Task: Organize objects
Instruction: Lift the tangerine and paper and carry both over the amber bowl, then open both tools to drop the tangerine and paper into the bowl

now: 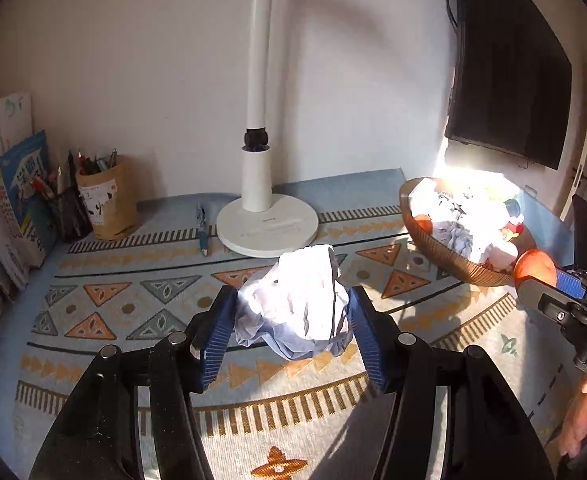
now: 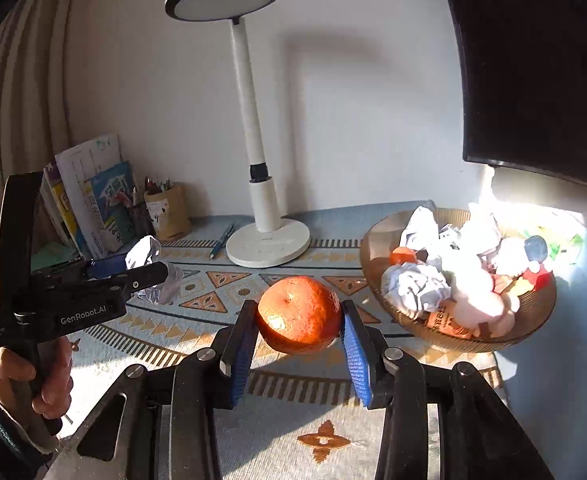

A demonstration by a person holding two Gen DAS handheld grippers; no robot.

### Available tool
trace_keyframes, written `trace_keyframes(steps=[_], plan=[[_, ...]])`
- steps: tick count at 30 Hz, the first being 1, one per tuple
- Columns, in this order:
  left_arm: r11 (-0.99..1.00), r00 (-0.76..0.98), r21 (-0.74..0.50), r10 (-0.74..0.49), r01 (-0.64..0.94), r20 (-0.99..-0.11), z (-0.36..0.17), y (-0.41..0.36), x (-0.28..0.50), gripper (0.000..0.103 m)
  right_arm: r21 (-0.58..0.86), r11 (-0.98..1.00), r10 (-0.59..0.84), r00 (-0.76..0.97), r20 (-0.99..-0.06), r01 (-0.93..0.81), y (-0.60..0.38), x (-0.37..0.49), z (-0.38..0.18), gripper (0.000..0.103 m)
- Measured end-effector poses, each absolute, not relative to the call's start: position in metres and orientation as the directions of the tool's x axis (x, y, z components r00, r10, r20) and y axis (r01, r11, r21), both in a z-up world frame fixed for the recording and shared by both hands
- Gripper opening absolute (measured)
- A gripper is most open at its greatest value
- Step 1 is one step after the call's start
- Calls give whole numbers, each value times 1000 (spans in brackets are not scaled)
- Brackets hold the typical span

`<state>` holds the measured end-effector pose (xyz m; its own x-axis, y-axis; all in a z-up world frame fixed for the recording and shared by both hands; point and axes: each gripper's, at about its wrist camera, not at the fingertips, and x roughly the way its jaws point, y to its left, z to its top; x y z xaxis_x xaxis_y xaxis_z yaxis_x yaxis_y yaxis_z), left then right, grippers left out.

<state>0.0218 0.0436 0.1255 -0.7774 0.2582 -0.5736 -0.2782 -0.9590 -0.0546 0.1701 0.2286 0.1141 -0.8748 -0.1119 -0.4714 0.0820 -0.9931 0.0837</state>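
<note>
Orange tangerine point(image 2: 299, 314), white crumpled paper point(image 1: 297, 300), blue-and-orange triangle-patterned tablecloth point(image 1: 133, 300)

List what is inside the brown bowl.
The brown bowl holds crumpled paper balls, a small orange fruit and bright wrappers. Anything beneath the pile, and the bowl's floor, is covered.

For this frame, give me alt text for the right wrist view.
The right gripper clamps an orange above a patterned tablecloth. Right of it, a brown bowl holds crumpled paper; on the left, the left gripper holds a crumpled paper ball, with a white desk lamp behind.
</note>
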Motion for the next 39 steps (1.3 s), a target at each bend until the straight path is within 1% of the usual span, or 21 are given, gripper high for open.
trace_keyframes(steps=[2,5,7,10,13,16,17,18,19,20,21,24,27,28,30,32,33,36,37,39], plan=[[-936,-754,-77,323,-343,-572,140,74,-2,54,98,-995,-38,-891,-452,-8,262,162,135,40],[-915,-721,-90,367,-392,-588,143,120,-43,54,156,-980,41,-884,-466,-128,312,135,149,40],[-888,-679,-163,436,-429,-590,138,141,-66,54,194,-963,69,-868,-492,-186,340,113,147,40],[-850,-635,-225,510,-477,-580,128,170,-89,54,287,-930,44,-844,-535,-231,373,81,135,40],[-827,-611,-229,539,-514,-580,116,195,-102,54,343,-918,-34,-820,-571,-201,386,46,121,40],[-816,-586,-229,548,-531,-597,102,211,-109,54,387,-899,-76,-796,-601,-207,393,16,108,40],[-811,-576,-228,553,-540,-603,97,215,-111,58,395,-894,-84,-789,-609,-210,394,8,105,40],[-807,-570,-220,554,-549,-607,92,218,-112,60,404,-890,-94,-784,-614,-210,394,1,102,40],[-805,-571,-210,551,-554,-608,89,218,-111,69,415,-887,-107,-784,-612,-203,395,-4,99,40],[-807,-574,-205,548,-553,-608,85,218,-110,84,427,-883,-122,-783,-610,-195,396,-6,97,40],[-808,-572,-211,549,-551,-610,82,217,-110,89,435,-880,-133,-781,-611,-190,396,-6,96,40],[-808,-555,-235,553,-541,-622,81,208,-108,90,425,-888,-138,-778,-613,-177,392,4,96,41],[-812,-563,-270,560,-517,-607,90,183,-97,90,412,-898,-144,-780,-608,-155,382,25,101,41],[-816,-566,-272,557,-511,-608,93,175,-91,90,407,-901,-146,-782,-606,-147,377,33,104,42],[-826,-582,-259,542,-500,-606,100,156,-78,90,393,-910,-148,-784,-603,-132,364,49,110,47],[-844,-612,-227,514,-485,-601,108,134,-58,90,386,-916,-158,-790,-593,-106,346,64,117,61],[-856,-630,-209,494,-473,-598,112,123,-48,90,381,-920,-163,-795,-584,-91,336,72,121,64],[-892,-687,-169,434,-420,-584,122,84,-13,90,353,-936,-193,-808,-557,-20,295,95,130,66],[-910,-709,-153,398,-385,-582,122,69,-1,90,337,-941,-202,-806,-556,4,280,101,131,66],[-954,-757,-92,284,-286,-588,115,44,20,92,309,-950,-216,-804,-555,42,250,112,129,67]])
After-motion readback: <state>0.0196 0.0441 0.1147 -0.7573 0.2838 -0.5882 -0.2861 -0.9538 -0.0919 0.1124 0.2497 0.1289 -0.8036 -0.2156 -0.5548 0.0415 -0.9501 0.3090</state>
